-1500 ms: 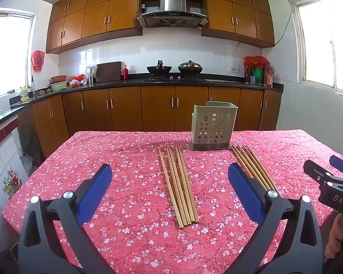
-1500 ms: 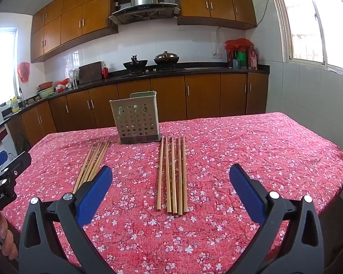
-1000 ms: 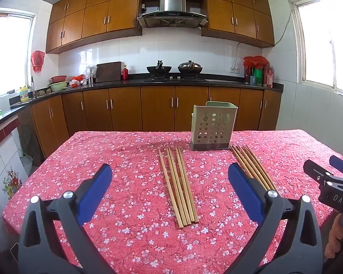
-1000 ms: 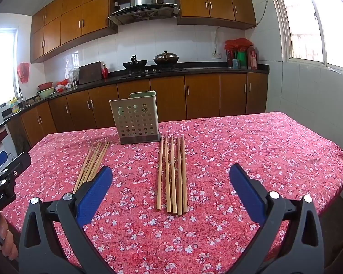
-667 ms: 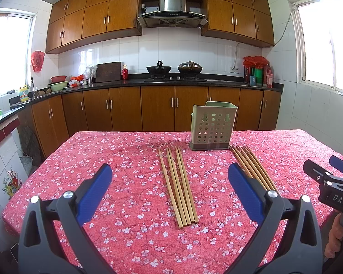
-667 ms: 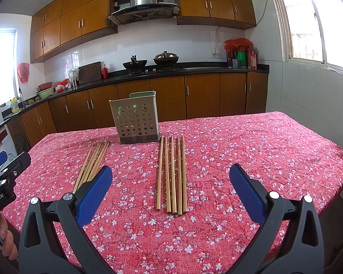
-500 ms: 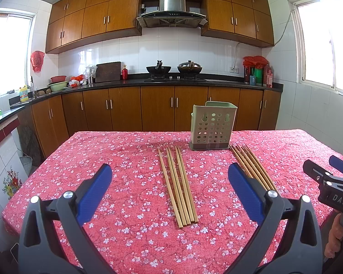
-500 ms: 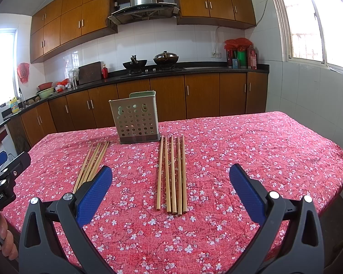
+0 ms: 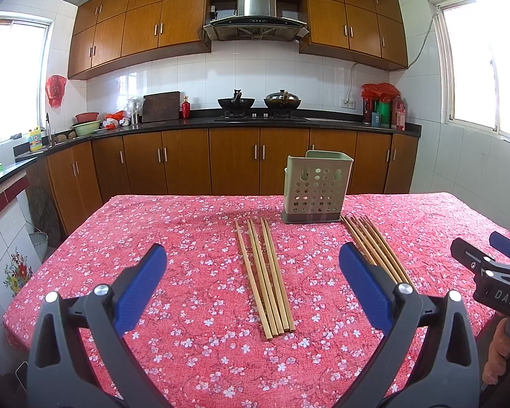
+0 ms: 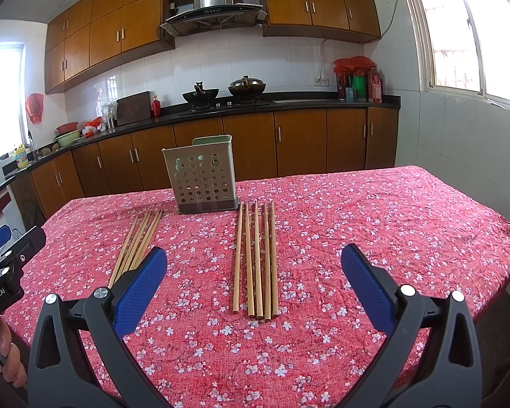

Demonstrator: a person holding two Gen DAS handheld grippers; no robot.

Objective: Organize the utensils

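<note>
Two bundles of wooden chopsticks lie on the red floral tablecloth. The left bundle lies straight ahead of my left gripper, which is open and empty. The right bundle lies in front of my right gripper, also open and empty. A pale green perforated utensil holder stands upright beyond both bundles, near the table's far side. Both grippers hover near the front edge, short of the chopstick ends.
The table fills the foreground, and its right edge drops off to the floor. Wooden base cabinets and a black counter with woks run along the far wall. A person's hand holds the left gripper's handle.
</note>
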